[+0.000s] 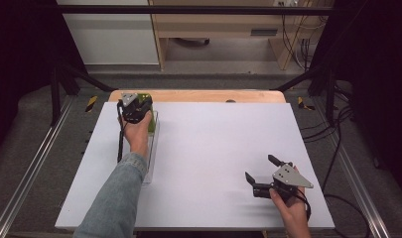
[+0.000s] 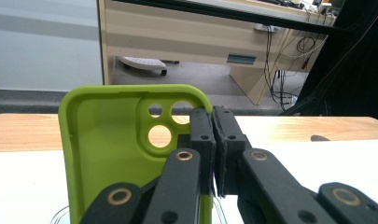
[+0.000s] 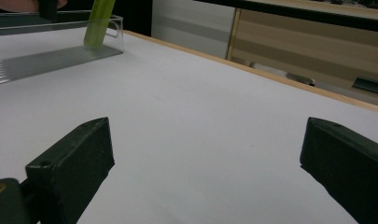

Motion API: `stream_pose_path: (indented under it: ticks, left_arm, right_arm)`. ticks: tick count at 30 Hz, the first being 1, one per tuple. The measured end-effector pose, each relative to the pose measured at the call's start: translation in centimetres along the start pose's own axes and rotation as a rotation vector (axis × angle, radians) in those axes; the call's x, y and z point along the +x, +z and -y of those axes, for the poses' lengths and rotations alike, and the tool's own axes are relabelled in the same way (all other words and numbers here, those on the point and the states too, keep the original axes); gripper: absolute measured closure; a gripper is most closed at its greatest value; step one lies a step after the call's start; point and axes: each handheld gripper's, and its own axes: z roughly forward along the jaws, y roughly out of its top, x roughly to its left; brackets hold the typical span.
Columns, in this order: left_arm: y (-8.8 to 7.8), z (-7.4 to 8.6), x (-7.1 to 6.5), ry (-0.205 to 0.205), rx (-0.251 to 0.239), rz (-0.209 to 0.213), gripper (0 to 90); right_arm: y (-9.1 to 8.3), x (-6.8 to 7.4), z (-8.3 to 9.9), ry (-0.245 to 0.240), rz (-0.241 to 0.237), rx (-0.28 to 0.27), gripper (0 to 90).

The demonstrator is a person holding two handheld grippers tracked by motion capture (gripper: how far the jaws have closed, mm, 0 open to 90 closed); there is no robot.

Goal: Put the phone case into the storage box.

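One green phone case (image 2: pixel 107 154) stands upright in the clear tray (image 1: pixel 152 163) at the bench's (image 1: pixel 213 148) far left, pinched in the left gripper's (image 1: pixel 134 110) closed fingers, release outstanding; right gripper (image 1: pixel 262 171) idle, fingers spread wide, holding nothing.

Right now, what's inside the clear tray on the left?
The green phone case stands upright at the far end of the clear tray, pinched by the left tool. The forearm covers part of the tray.
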Motion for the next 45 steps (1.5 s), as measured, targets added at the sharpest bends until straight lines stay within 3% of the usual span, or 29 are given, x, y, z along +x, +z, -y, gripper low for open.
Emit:
stream_pose_path:
  ticks: [17,19,23,27,35,38,45]
  left_arm:
    - [0.4,0.3,0.1,0.014,0.011,-0.004,87.1]
    - [0.3,0.2,0.1,0.031,0.001,-0.01,82.3]
    - [-0.1,0.0,-0.3,0.068,-0.001,-0.004,61.4]
    - [-0.8,-0.5,-1.1,0.114,0.001,-0.001,48.7]
    - [-1.7,-0.9,-2.6,0.18,0.022,0.045,38.7]
    - [-2.0,-1.0,-2.9,0.186,0.027,0.06,36.9]
    - [-2.6,-1.1,-3.4,0.252,0.068,0.082,32.7]
  right_arm:
    - [0.1,0.1,0.1,-0.006,-0.008,0.007,3.1]
    - [0.1,0.1,0.1,-0.006,-0.009,0.008,3.1]
    - [0.1,0.1,0.1,0.001,-0.01,0.005,3.0]
    - [0.1,0.1,0.0,0.0,-0.013,0.006,3.0]
    - [0.1,0.2,0.0,0.002,-0.014,0.007,3.0]
    - [0.1,0.2,0.0,0.001,-0.012,0.005,3.0]
    - [0.2,0.3,0.0,-0.003,-0.012,0.009,3.0]
